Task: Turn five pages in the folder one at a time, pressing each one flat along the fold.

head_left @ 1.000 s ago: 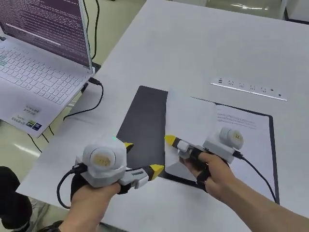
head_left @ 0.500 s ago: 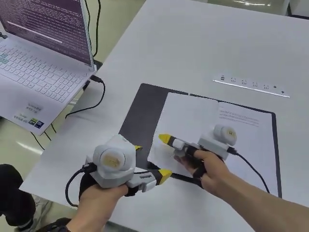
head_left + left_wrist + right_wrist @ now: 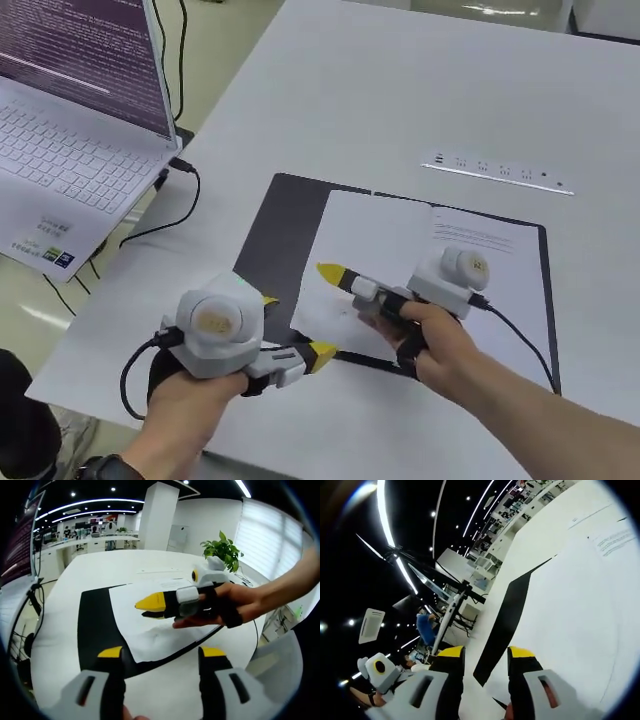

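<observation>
The white table (image 3: 400,90) carried the open black folder (image 3: 275,245) near its front edge. A page (image 3: 370,240) lay across the folder's left half. The left gripper (image 3: 293,325) hung at the folder's front left corner, jaws wide and empty. The right gripper (image 3: 330,272) sat over the page, jaws narrowly parted with nothing between them. The sheet was probably light, limp and easily creased. It was best pinched at its free outer edge and then stroked flat along the fold.
</observation>
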### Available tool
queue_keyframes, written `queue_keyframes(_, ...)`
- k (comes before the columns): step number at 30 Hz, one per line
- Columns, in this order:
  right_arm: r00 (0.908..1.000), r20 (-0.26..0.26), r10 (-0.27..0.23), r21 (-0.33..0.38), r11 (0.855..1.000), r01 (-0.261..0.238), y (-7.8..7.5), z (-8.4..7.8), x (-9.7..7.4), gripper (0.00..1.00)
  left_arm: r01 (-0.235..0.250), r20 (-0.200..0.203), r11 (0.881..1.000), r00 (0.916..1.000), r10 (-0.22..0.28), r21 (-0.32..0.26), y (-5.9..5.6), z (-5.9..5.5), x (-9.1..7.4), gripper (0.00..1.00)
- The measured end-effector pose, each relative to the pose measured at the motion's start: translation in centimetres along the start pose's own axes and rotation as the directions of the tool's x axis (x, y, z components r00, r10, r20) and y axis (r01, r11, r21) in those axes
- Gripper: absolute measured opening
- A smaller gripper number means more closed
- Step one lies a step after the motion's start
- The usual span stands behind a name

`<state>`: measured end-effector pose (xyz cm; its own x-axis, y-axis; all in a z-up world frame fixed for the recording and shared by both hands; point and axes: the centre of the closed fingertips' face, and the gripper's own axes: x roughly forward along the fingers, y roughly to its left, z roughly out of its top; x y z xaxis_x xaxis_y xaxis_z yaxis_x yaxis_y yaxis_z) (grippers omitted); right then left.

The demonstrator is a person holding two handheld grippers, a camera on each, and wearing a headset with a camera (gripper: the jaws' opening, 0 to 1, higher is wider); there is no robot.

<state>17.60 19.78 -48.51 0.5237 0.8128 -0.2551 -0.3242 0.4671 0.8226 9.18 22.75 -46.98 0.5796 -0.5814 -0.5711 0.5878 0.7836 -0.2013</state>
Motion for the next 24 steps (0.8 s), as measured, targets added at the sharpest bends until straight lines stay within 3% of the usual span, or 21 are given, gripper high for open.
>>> queue_keyframes(9, 0.998, 0.028, -0.056, -0.079, 0.995, 0.058, -0.6, 0.9, -4.5, 0.33, 0.018, -0.019, 0.997, 0.9997, -0.017, 0.075, 0.1, 0.9, 0.4, 0.48)
queue_keyframes(16, 0.9916, 0.08, -0.102, -0.083, 0.991, 0.108, -1.8, 1.7, -8.8, 0.33, 0.037, -0.041, 0.994, 0.9986, -0.032, 0.108, 0.5, 1.1, 1.6, 0.37)
queue_keyframes(24, 0.9831, 0.115, -0.143, -0.084, 0.985, 0.153, -2.8, 1.9, -12.3, 0.32, 0.061, -0.098, 0.986, 0.9941, -0.046, 0.155, 1.4, 0.2, 3.7, 0.22)
